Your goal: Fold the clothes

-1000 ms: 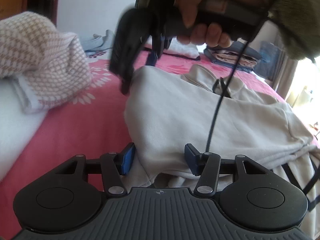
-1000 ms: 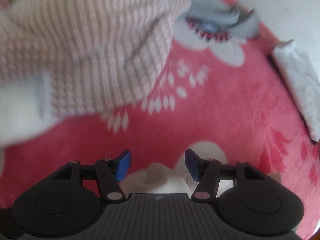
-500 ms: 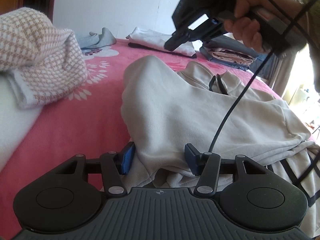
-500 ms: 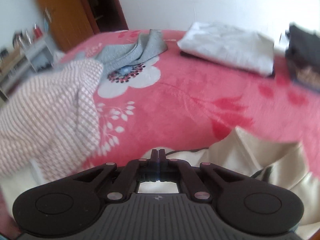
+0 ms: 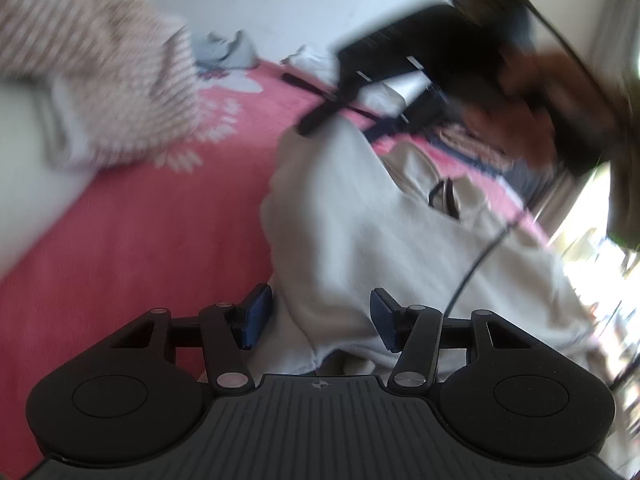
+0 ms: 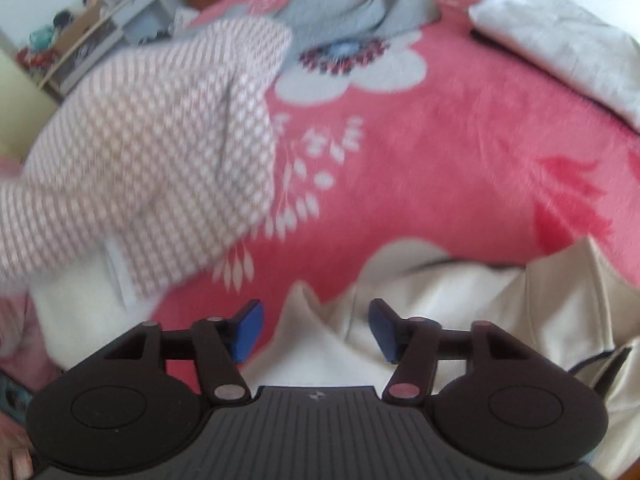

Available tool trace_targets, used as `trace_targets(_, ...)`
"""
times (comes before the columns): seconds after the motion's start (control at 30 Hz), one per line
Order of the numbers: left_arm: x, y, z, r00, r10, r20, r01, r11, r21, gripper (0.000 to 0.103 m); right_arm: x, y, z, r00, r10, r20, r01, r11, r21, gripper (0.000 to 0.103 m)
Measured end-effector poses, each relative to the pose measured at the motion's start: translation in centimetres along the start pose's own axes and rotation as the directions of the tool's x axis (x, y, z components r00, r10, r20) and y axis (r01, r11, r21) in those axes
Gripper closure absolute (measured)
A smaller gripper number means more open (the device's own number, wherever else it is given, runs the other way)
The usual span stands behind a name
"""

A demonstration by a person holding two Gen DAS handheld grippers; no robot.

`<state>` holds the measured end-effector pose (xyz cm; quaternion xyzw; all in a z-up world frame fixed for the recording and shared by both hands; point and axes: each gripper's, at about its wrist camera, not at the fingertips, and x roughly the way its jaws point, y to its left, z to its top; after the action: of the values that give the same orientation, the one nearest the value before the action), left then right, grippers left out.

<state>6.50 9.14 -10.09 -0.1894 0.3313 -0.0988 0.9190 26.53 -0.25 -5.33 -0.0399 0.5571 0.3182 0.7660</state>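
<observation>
Left gripper (image 5: 320,322) sits low with its blue pads spread wide apart. Right gripper (image 6: 316,330) has its jaws wide open too, and from the left wrist view it's up high, blurry, held in a hand (image 5: 520,108).

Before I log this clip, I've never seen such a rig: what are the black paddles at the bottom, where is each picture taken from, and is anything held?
No robot here: a person holds a two-finger gripper in each hand, each with a fisheye camera looking along its blue-padded fingers. The left gripper is open, astride the edge of a cream garment on a pink floral blanket. The right gripper is open too, over the same garment; nothing is held. Also on the blanket: a checked knit, a grey garment and a folded white one.
</observation>
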Motion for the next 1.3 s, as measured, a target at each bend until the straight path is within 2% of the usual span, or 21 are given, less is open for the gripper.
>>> trace_targets(0.03, -0.1, 0.7, 0.2, 1.0, -0.014, -0.003, 0.014, 0.999, -0.049, 0.049, 0.0, -0.2, -0.5, 1.0, 0.006, 0.004, -0.006, 1.0, -0.006, 0.044)
trace_targets(0.1, -0.1, 2.1, 0.6, 0.999, -0.034, -0.002, 0.034, 0.99, -0.136, 0.049, 0.0, -0.6, -1.4, 0.999, 0.026, 0.048, -0.025, 1.0, -0.017, 0.088)
trace_targets(0.2, 0.2, 3.8, 1.1, 0.998, -0.06, -0.002, 0.057, 0.967, -0.247, 0.049, 0.8, -1.5, -2.4, 0.995, 0.016, 0.095, -0.016, 1.0, -0.008, 0.095)
trace_targets(0.33, 1.1, 5.1, 1.7, 0.995, -0.1, -0.006, 0.092, 0.938, -0.335, 0.048, 1.8, -2.7, -3.7, 0.987, 0.01, 0.161, -0.011, 1.0, 0.006, 0.095)
trace_targets(0.5, 1.9, 4.8, 1.9, 0.995, -0.099, -0.001, 0.094, 0.944, -0.316, 0.049, 1.2, -3.9, -3.8, 0.977, 0.027, 0.21, -0.045, 0.995, 0.084, 0.093)
trace_targets(0.7, 2.5, 4.8, 2.1, 0.997, -0.081, -0.003, 0.076, 0.946, -0.314, 0.061, -2.6, -3.3, -3.1, 0.939, 0.011, 0.343, -0.025, 0.999, 0.036, 0.092)
trace_targets(0.73, 2.5, 4.8, 2.2, 0.997, -0.077, -0.006, 0.071, 0.947, -0.313, 0.061, -2.9, -3.0, -3.1, 0.939, 0.022, 0.345, -0.027, 1.0, 0.012, 0.092)
trace_targets(0.83, 2.7, 4.8, 2.3, 0.998, -0.066, -0.016, 0.058, 0.947, -0.315, 0.06, -2.7, -1.5, -3.5, 0.963, 0.101, 0.251, -0.07, 0.989, -0.129, 0.092)
trace_targets(0.87, 2.7, 4.7, 2.4, 0.998, -0.062, -0.021, 0.053, 0.948, -0.314, 0.06, -2.1, -1.1, -3.6, 0.971, 0.101, 0.217, -0.068, 0.986, -0.155, 0.092)
trace_targets(0.97, 2.9, 4.6, 2.6, 0.998, -0.058, -0.027, 0.047, 0.951, -0.306, 0.057, 1.6, -0.7, -3.9, 0.991, 0.003, 0.131, 0.017, 0.989, -0.147, 0.093)
trace_targets(1.03, 2.8, 4.6, 2.9, 0.997, -0.074, -0.029, 0.061, 0.948, -0.311, 0.05, 2.5, -1.3, -4.3, 0.987, -0.009, 0.157, 0.025, 0.995, -0.098, 0.093)
trace_targets(1.1, 2.3, 5.0, 3.2, 0.996, -0.081, -0.023, 0.068, 0.936, -0.346, 0.049, 1.1, -2.2, -4.7, 0.973, -0.016, 0.228, 0.015, 1.0, 0.007, 0.092)
trace_targets(1.2, 0.7, 6.2, 3.4, 0.998, -0.068, -0.004, 0.061, 0.908, -0.414, 0.049, -4.1, -3.6, -6.6, 0.934, -0.081, 0.348, 0.036, 0.99, 0.134, 0.09)
trace_targets(1.3, -1.7, 6.8, 4.1, 0.999, -0.037, 0.026, 0.045, 0.91, -0.413, 0.049, -10.2, -5.9, -10.3, 0.887, -0.175, 0.426, 0.072, 0.966, 0.247, 0.088)
